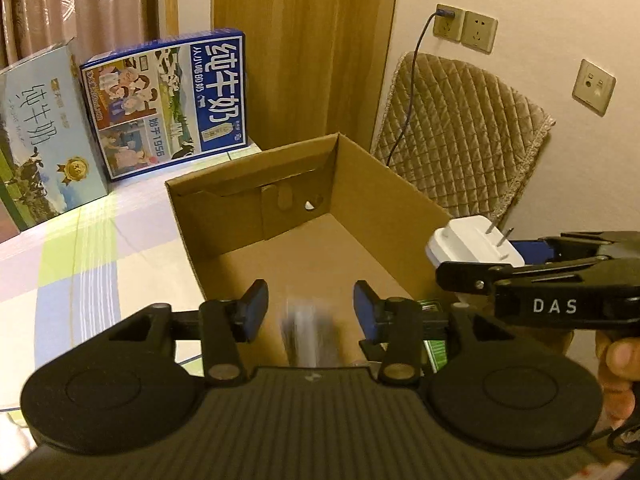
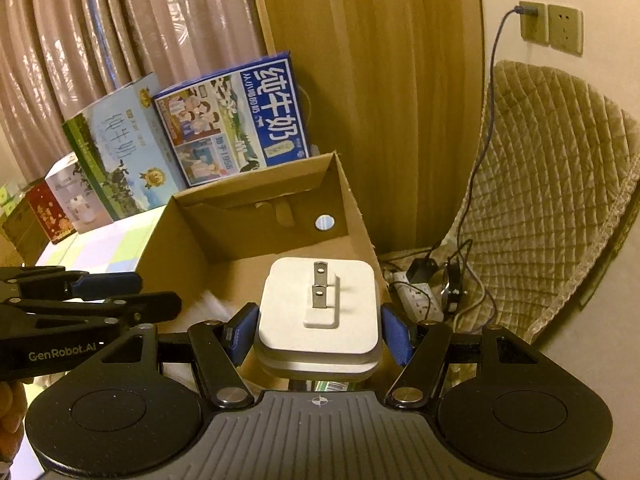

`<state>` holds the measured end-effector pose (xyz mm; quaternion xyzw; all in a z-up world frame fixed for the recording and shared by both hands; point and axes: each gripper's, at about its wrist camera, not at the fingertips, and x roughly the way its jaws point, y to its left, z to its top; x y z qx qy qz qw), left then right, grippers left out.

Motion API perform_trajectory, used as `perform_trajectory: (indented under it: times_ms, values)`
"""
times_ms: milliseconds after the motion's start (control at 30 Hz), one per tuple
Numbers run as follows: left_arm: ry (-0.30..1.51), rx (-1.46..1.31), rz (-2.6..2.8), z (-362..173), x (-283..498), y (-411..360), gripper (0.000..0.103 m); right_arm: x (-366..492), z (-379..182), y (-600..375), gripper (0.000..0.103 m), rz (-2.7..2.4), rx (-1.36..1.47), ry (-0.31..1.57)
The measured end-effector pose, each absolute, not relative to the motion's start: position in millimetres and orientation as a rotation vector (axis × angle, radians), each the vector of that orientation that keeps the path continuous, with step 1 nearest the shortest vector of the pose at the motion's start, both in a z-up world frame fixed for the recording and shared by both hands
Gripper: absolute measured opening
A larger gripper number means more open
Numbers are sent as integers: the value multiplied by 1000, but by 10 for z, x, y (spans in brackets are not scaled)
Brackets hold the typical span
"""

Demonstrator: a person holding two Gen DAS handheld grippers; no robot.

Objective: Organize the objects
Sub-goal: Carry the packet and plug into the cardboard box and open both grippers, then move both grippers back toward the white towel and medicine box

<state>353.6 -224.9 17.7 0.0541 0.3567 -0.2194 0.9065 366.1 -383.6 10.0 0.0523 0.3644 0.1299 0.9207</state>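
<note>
An open brown cardboard box stands on the table, straight ahead of my left gripper. That gripper is open over the box's near end. A blurred grey item shows between and just below its blue pads, touching neither; I cannot tell what it is. A green packet lies in the box by the right finger. My right gripper is shut on a white power adapter, prongs up, above the box's near right side. It enters the left wrist view as the right gripper holding the adapter. The left gripper sits at far left.
Two milk cartons, blue and pale green, stand behind the box, with more small boxes further left. A quilted chair back is at right. A cable runs from the wall socket to a power strip on the floor.
</note>
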Motion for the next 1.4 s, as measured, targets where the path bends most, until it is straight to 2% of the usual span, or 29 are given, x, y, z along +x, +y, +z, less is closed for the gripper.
perform_trajectory:
  times_ms: [367, 600, 667, 700, 767, 1100, 1267, 1333, 1400]
  values:
    - [704, 74, -426, 394, 3351, -1931, 42, 3695, 75, -3710, 62, 292, 104, 771]
    - [720, 56, -390, 337, 3255, -1645, 46, 3874, -1, -3505, 63, 302, 113, 791]
    - [728, 44, -380, 305, 3248, -1564, 46, 3911, -4, -3459, 63, 337, 130, 746]
    - [733, 36, -377, 293, 3245, -1523, 47, 3925, 4, -3438, 64, 346, 128, 726]
    - [742, 27, -369, 268, 3235, -1459, 49, 3924, 37, -3411, 81, 329, 124, 698]
    - [742, -30, -322, 273, 2932, -1065, 60, 3375, 349, -3457, 87, 336, 131, 641]
    - [728, -37, -293, 348, 2597, -838, 72, 2892, 518, -3314, 100, 364, 133, 621]
    - [722, -37, -276, 375, 2453, -717, 79, 2661, 580, -3234, 101, 389, 134, 595]
    - [718, -45, -251, 392, 2289, -549, 80, 2466, 617, -3154, 101, 419, 134, 579]
